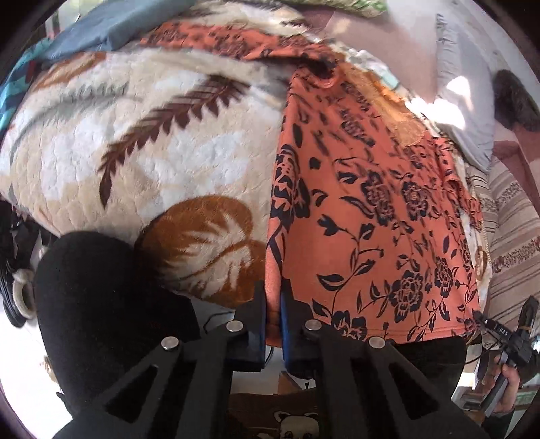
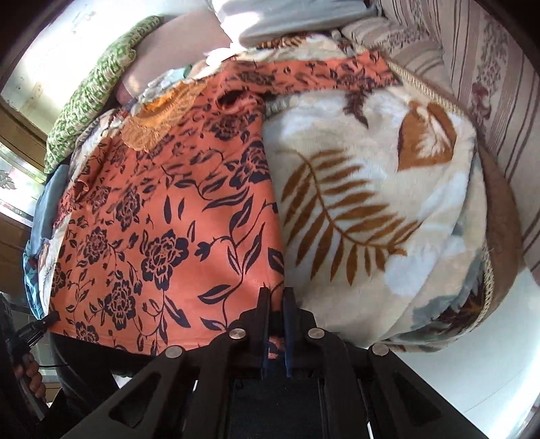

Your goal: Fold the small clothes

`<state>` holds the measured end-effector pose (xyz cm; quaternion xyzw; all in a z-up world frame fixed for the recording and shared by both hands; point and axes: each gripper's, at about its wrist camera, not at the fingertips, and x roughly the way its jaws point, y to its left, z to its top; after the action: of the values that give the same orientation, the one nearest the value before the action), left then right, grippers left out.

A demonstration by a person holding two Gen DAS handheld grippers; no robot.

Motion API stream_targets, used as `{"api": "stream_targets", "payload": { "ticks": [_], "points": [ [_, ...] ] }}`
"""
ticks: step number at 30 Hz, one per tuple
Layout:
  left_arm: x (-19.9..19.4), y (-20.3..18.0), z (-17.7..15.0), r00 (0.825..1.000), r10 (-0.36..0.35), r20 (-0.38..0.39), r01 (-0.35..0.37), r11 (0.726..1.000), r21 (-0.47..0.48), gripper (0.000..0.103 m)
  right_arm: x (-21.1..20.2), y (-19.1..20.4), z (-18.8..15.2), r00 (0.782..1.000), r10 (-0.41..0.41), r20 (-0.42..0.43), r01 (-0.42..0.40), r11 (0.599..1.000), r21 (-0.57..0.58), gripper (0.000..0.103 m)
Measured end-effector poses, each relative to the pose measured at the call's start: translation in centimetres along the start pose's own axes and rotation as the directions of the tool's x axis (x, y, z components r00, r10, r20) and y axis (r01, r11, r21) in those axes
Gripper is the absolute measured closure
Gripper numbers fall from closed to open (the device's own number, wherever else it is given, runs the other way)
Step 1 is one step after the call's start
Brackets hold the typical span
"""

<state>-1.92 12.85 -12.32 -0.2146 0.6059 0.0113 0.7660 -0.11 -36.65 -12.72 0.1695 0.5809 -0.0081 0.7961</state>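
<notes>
An orange garment with a dark flower print (image 1: 364, 209) lies spread on a cream blanket with brown leaves (image 1: 135, 152). My left gripper (image 1: 273, 293) is shut on the garment's near left hem corner. In the right wrist view the same orange garment (image 2: 162, 216) fills the left half, and my right gripper (image 2: 277, 297) is shut on its near right hem corner. The right gripper (image 1: 499, 331) also shows at the lower right edge of the left wrist view, at the hem's other end. A lace-trimmed neckline (image 2: 158, 114) sits at the garment's far end.
The blanket (image 2: 371, 202) covers a sofa with striped upholstery (image 2: 489, 84). A green knitted cloth (image 2: 91, 87) and grey cushion (image 2: 287, 17) lie at the back. A black rounded shape (image 1: 101, 297) stands near left. A hand (image 2: 30, 375) holds the other gripper's grip.
</notes>
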Motion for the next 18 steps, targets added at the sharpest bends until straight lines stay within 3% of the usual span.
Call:
{"api": "stream_targets", "payload": {
  "ticks": [2, 3, 6, 8, 9, 10, 13, 16, 18],
  "points": [
    [1.5, 1.4, 0.2, 0.997, 0.035, -0.063, -0.038, 0.998, -0.055, 0.092, 1.9, -0.5, -0.6, 0.998, -0.009, -0.063, 0.011, 0.999, 0.039, 0.094],
    [1.4, 2.0, 0.2, 0.997, 0.047, -0.056, -0.051, 0.996, -0.078, 0.091, 2.3, -0.6, -0.9, 0.997, 0.008, -0.071, -0.004, 0.999, 0.052, 0.094],
    [-0.9, 1.7, 0.7, 0.993, 0.11, 0.04, -0.108, 0.993, -0.05, 0.089, 0.8, -1.0, -0.5, 1.0, 0.012, -0.013, -0.01, 0.995, 0.094, 0.093],
    [-2.9, 0.7, 1.4, 0.987, 0.108, 0.118, -0.105, 0.994, -0.028, 0.08, -1.0, -1.1, 0.3, 0.999, 0.02, 0.045, -0.026, 0.992, 0.121, 0.093],
    [-3.9, 0.0, 1.7, 0.983, 0.098, 0.156, -0.097, 0.995, -0.012, 0.068, -1.9, -0.8, 0.8, 0.996, 0.043, 0.077, -0.052, 0.991, 0.125, 0.093],
    [-4.7, -0.8, 1.8, 0.977, 0.092, 0.193, -0.095, 0.995, 0.007, 0.057, -2.7, -0.4, 1.3, 0.991, 0.078, 0.104, -0.091, 0.988, 0.123, 0.093],
    [-5.9, -3.8, 2.6, 0.957, 0.05, 0.285, -0.08, 0.992, 0.093, 0.041, -3.0, 1.4, 2.4, 0.969, 0.201, 0.143, -0.215, 0.972, 0.089, 0.089],
    [-4.0, -6.0, 3.3, 0.965, 0.018, 0.263, -0.067, 0.981, 0.181, 0.04, 0.8, 2.3, 2.5, 0.965, 0.253, 0.071, -0.259, 0.961, 0.095, 0.071],
    [-0.7, -6.3, 3.5, 0.979, 0.063, 0.192, -0.104, 0.972, 0.212, 0.04, 4.2, 1.4, 1.5, 0.986, 0.162, -0.033, -0.156, 0.976, 0.151, 0.066]
  ]
}}
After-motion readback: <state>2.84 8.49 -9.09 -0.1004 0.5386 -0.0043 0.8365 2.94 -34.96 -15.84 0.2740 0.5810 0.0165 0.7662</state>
